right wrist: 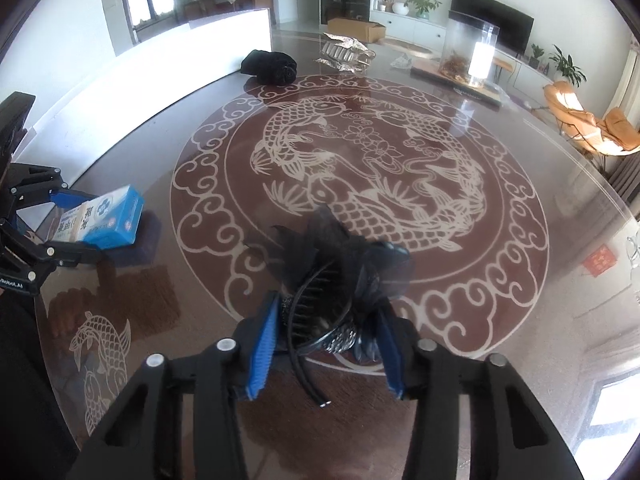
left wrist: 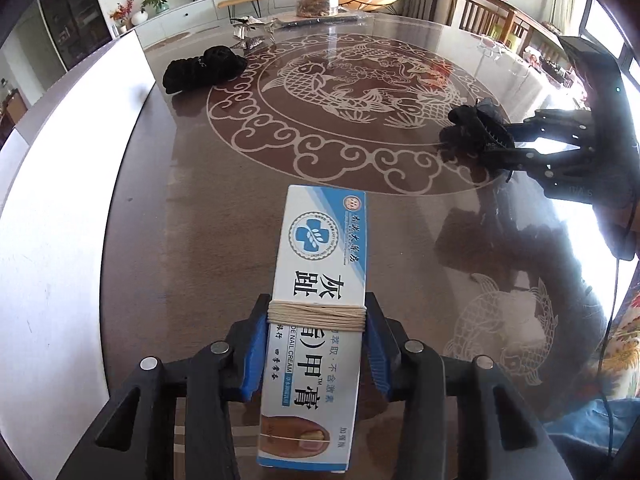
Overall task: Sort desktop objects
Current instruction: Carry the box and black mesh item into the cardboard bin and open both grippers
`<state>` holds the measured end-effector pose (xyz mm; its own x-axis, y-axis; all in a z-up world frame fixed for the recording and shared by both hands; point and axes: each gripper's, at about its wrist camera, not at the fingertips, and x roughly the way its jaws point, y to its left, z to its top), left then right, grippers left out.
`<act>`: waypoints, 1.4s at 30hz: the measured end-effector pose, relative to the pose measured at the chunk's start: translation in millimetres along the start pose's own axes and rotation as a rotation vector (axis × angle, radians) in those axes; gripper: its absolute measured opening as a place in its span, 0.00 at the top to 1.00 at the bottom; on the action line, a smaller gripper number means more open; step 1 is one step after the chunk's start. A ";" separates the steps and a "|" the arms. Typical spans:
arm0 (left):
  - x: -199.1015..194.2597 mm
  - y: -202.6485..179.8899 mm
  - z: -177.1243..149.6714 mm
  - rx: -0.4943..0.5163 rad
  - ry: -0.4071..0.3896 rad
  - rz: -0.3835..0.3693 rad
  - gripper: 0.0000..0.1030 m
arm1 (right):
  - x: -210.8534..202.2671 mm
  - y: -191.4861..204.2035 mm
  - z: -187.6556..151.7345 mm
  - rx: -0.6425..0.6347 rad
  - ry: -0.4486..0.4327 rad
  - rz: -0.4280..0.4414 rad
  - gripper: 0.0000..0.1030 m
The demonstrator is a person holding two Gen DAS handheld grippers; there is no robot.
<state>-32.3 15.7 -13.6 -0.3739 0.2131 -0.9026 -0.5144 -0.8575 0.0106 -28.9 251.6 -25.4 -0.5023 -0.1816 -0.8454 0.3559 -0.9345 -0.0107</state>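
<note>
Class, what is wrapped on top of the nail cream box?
A band of pale string winds around the nail cream box, covering some print. The box's underside is hidden.

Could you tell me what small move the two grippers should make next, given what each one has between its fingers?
Probably lift both straight up. The left gripper is closed on the nail cream box, and the right gripper is closed around the black hair comb. Both items sit low over the glass table, so they need clearance before being carried off for sorting.
</note>
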 end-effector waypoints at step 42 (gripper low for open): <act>-101.4 306.4 -64.1 -0.718 -0.092 0.365 0.49 | 47.1 338.1 214.1 -0.415 -0.069 0.483 0.07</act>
<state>-102.5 -298.7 53.6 -0.5008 -0.1268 -0.8562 0.2609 -0.9653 -0.0096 -100.9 -138.5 45.5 -0.2542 -0.5848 -0.7703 0.8234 -0.5487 0.1448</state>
